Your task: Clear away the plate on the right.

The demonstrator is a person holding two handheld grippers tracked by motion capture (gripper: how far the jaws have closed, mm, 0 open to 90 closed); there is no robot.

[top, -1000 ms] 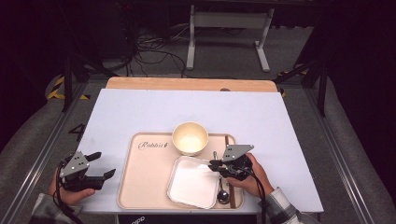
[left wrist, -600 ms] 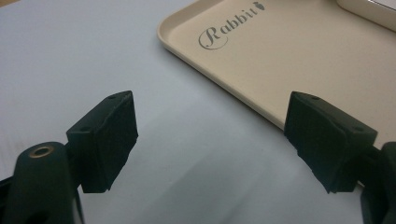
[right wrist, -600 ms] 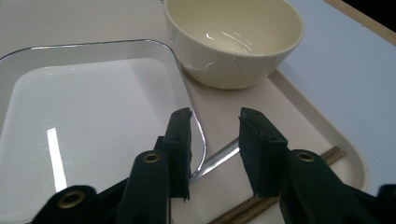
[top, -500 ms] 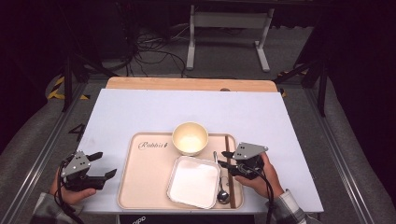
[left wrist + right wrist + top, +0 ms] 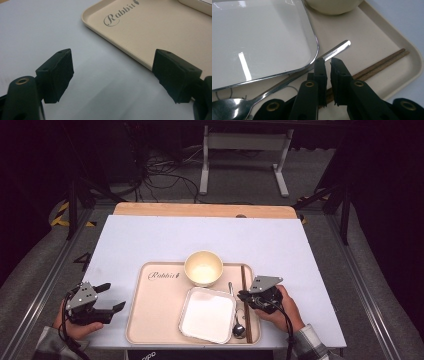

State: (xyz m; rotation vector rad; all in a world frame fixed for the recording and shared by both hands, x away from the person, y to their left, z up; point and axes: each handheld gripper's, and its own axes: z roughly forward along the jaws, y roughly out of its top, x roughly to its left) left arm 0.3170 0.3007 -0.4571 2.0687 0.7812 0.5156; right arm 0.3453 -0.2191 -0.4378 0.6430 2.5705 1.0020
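Right gripper [image 5: 328, 65] hovers with jaws just closing to nearly together, nothing clamped, over the chopsticks [image 5: 382, 64] at the tray's [image 5: 150, 320] three o'clock edge. Next: part, descend, pinch. Left gripper [image 5: 112, 75] waits, jaws apart.

Beige tray [image 5: 155, 320] with dark script lettering, cream bowl [image 5: 203, 268], white dish [image 5: 207, 315], brown chopsticks [image 5: 245, 290]
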